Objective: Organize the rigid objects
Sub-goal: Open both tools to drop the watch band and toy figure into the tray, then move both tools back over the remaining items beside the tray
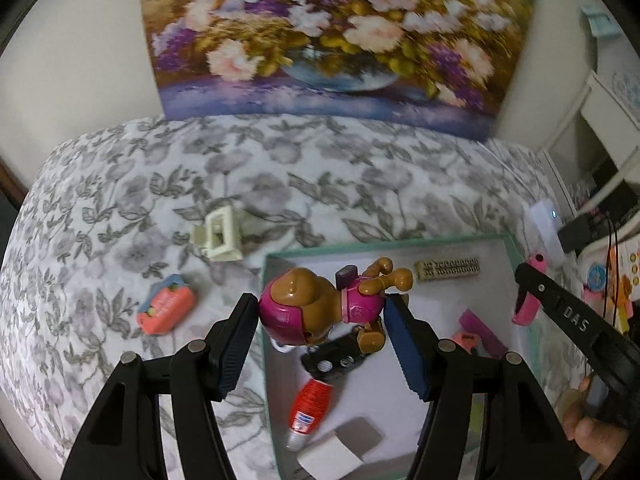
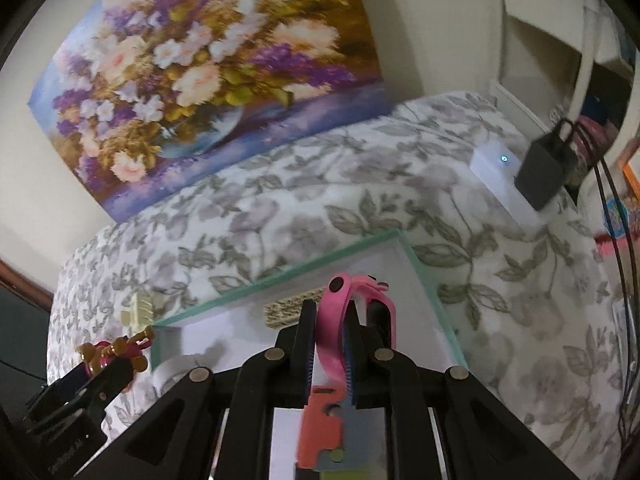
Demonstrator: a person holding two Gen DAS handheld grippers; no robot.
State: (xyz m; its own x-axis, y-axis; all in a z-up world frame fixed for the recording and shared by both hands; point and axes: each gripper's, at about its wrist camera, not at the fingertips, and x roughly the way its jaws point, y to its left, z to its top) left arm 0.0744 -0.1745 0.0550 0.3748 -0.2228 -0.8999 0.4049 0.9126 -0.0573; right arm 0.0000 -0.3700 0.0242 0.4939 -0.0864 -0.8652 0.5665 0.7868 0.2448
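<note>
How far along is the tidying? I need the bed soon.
Partly done. Already in the teal box: a beige comb, a red tube and a few small items. In hand above it: the left claw grips a toy pup, the right claw a pink strap. Still on the bedspread: a cream clip and a coral toy.

The toy dog (image 1: 320, 308) is brown with a magenta helmet and vest. The box (image 1: 392, 242) has a mint-green rim and white inside. The bedspread (image 1: 160, 184) is white with grey flowers and leaves. The strap (image 2: 340, 320) is pink.
</note>
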